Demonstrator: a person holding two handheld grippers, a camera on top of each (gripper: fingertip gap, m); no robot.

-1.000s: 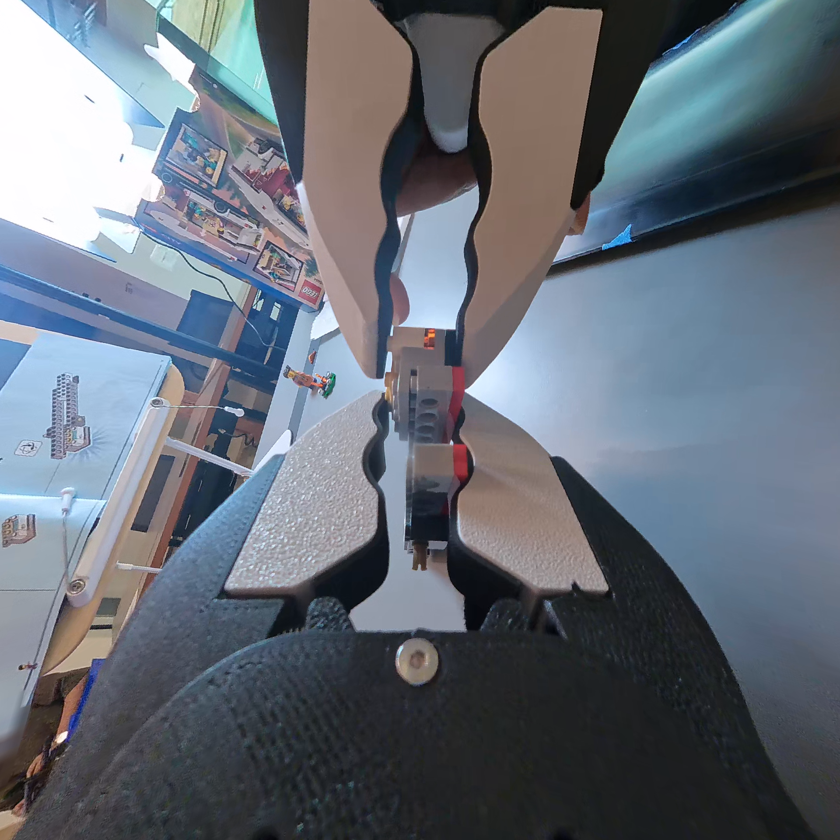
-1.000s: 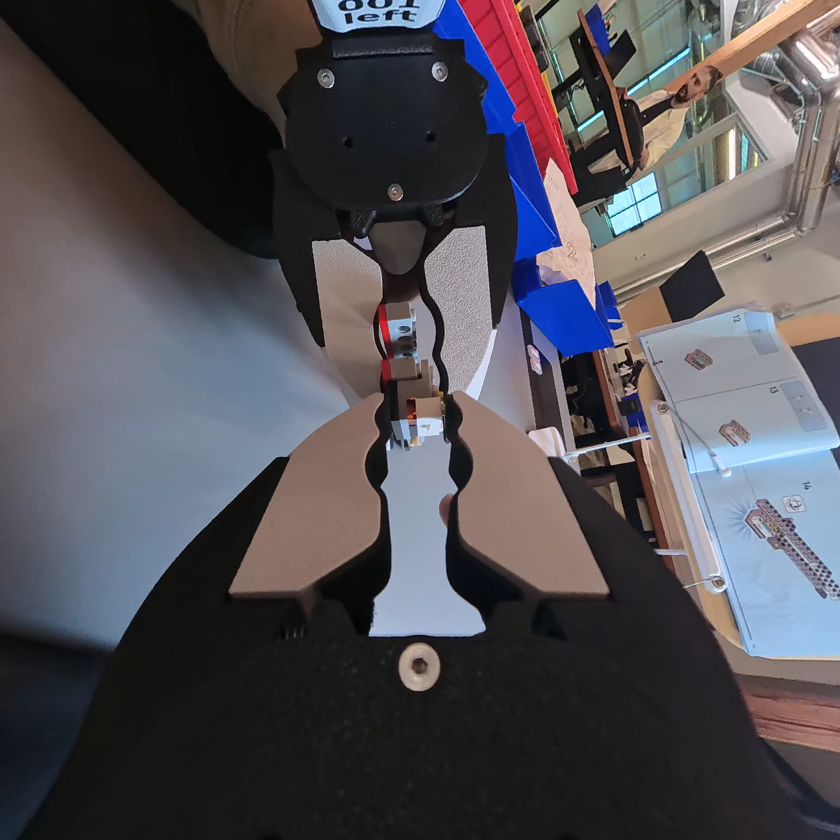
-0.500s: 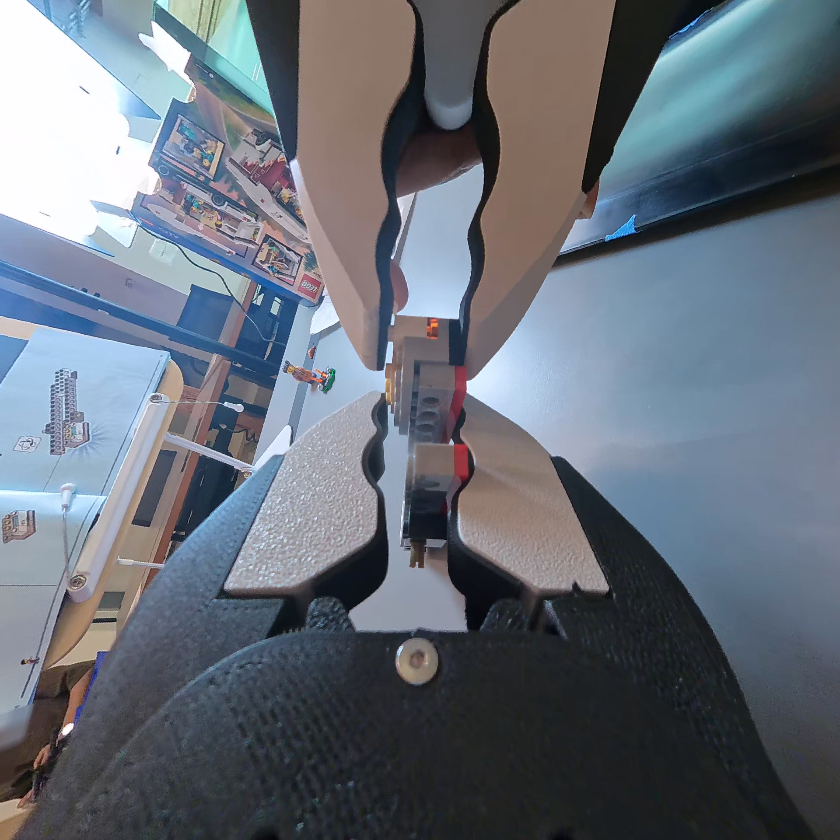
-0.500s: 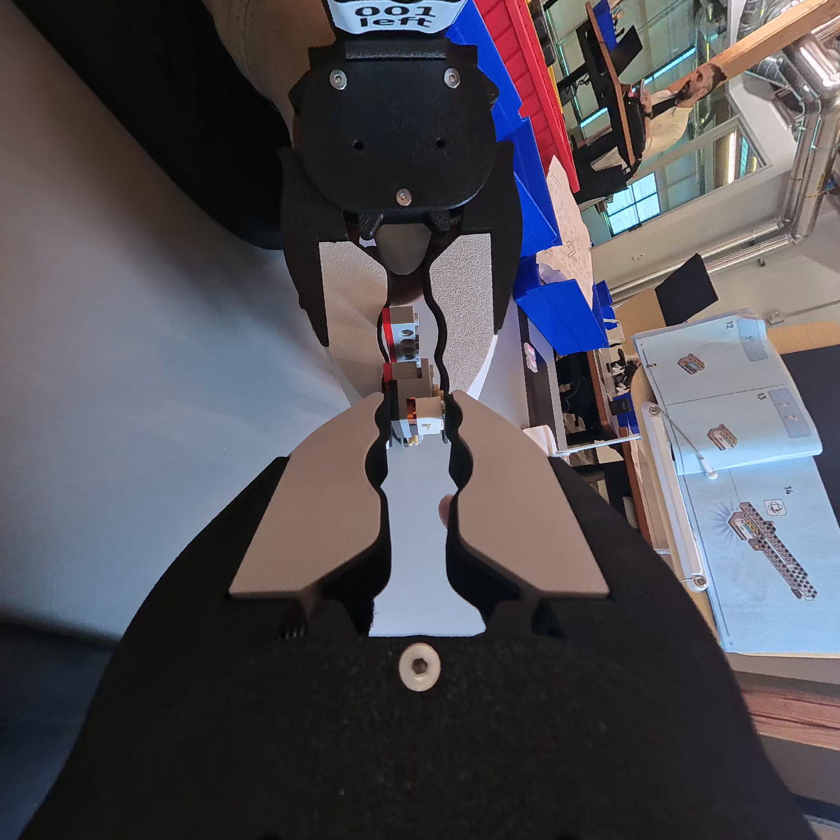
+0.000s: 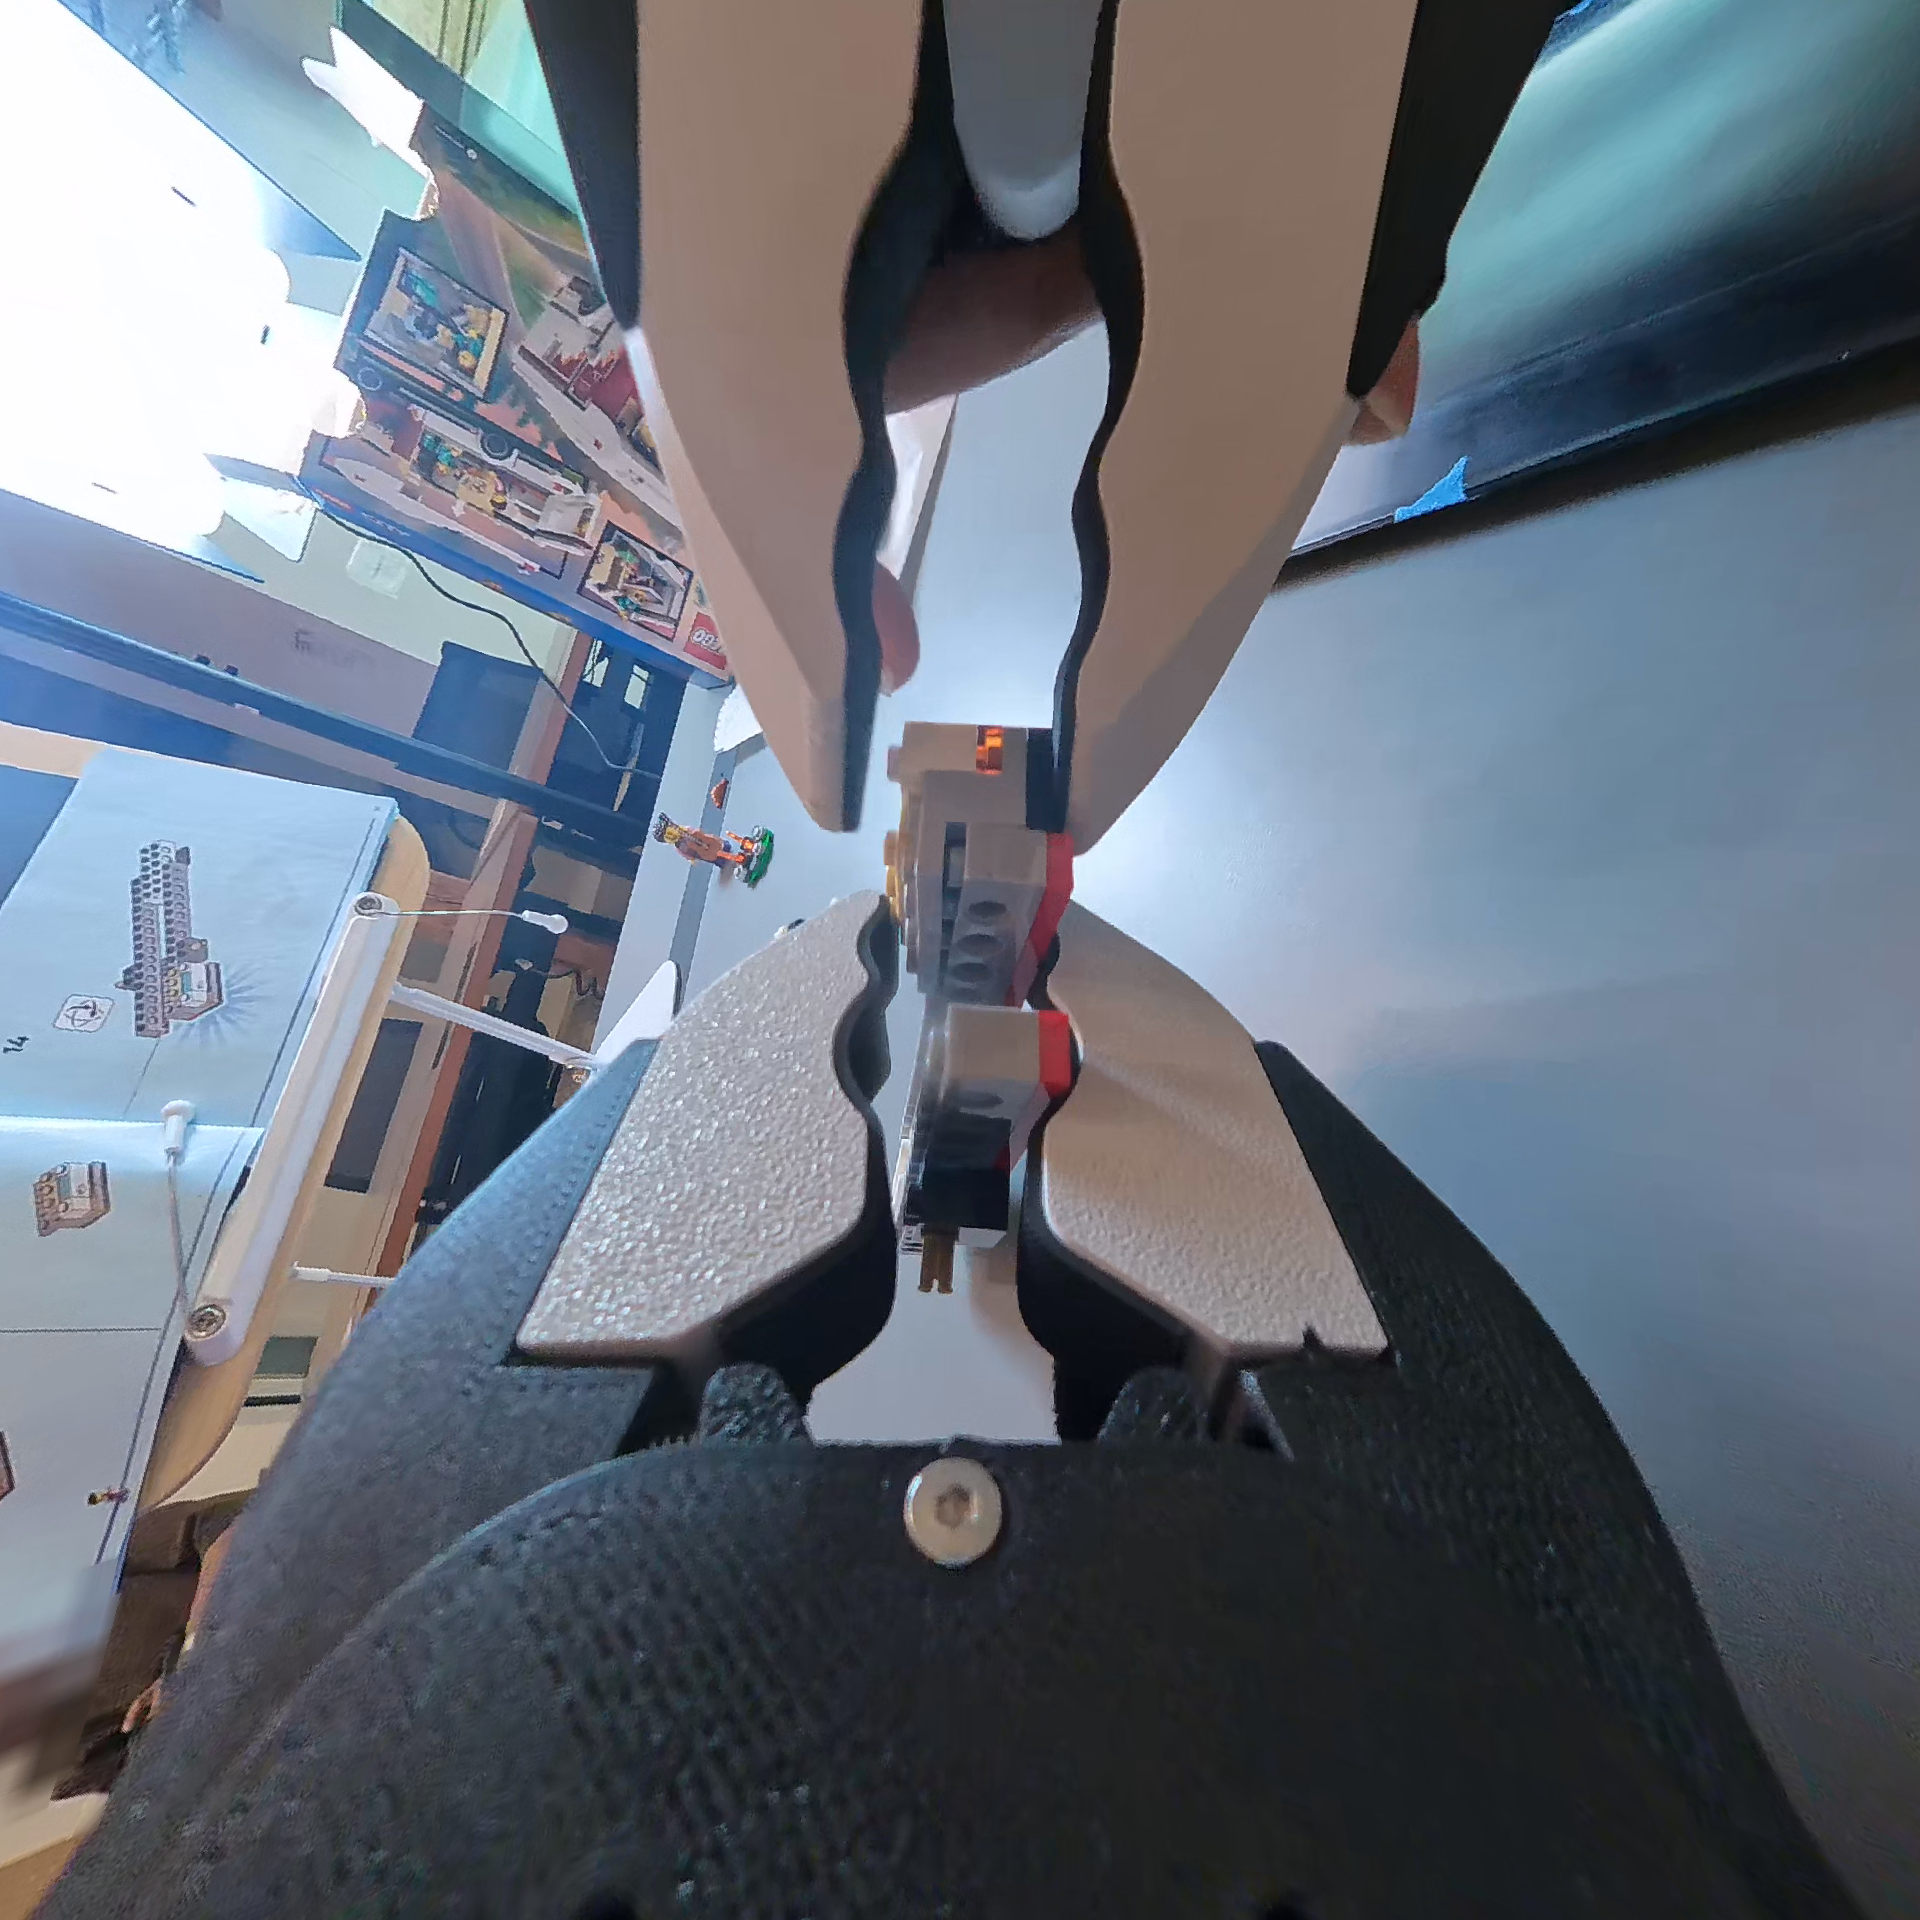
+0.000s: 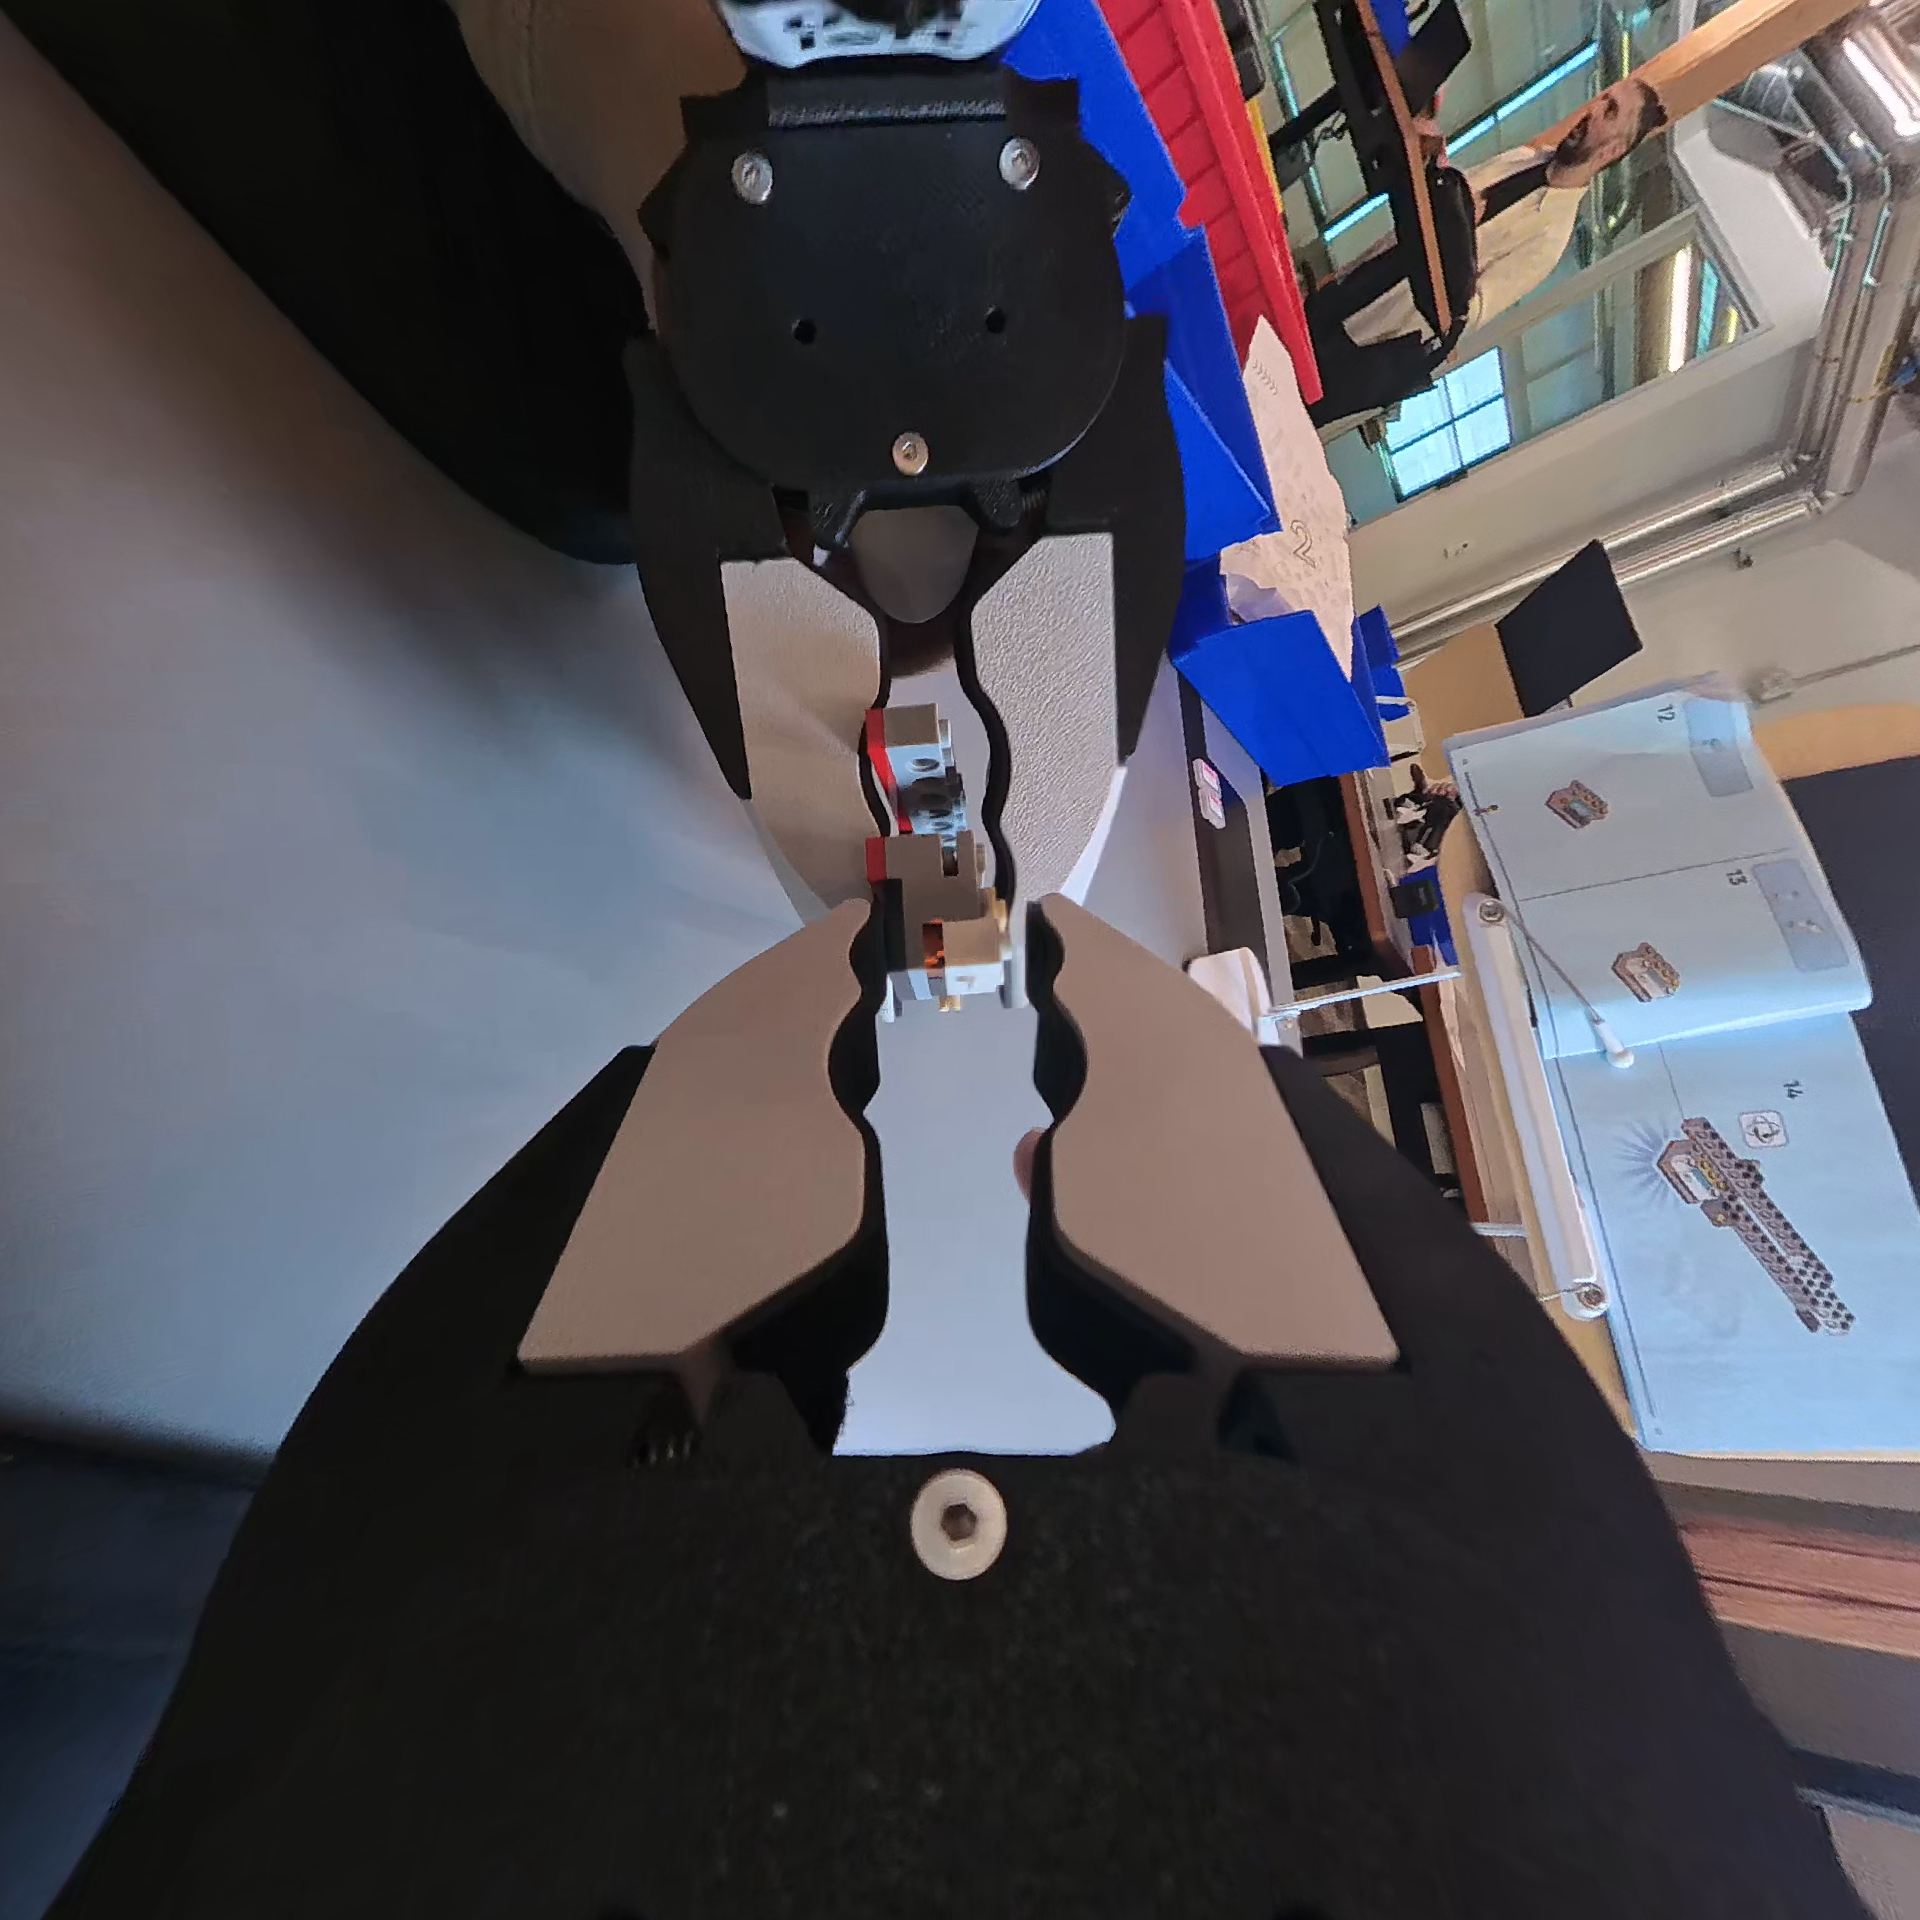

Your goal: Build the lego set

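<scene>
A small lego assembly (image 5: 987, 935) of grey holed bricks, red plates, black parts and a tan end with an orange piece hangs in the air between the two grippers. My left gripper (image 5: 966, 935) is shut on its grey and red end. My right gripper (image 6: 948, 920) faces it from the other side, and its jaws stand slightly apart around the tan end (image 6: 971, 951). In the left wrist view the right gripper (image 5: 951, 810) shows a gap on one side and touches the piece on the other. The left gripper (image 6: 940, 883) also shows in the right wrist view.
Below is a grey table (image 5: 1558, 935). An open instruction booklet (image 6: 1714, 1143) sits on a holder at the side. A lego box (image 5: 499, 436) and a small minifigure (image 5: 717, 842) stand farther off. Blue bins (image 6: 1247, 675) and a red bin (image 6: 1226, 156) line the table's edge. Only a small space, under 4 cm, lies between the two pairs of fingers.
The right gripper's jaws have opened a little around the tan end. The left gripper still holds the assembly. Both grippers have shifted only slightly.
</scene>
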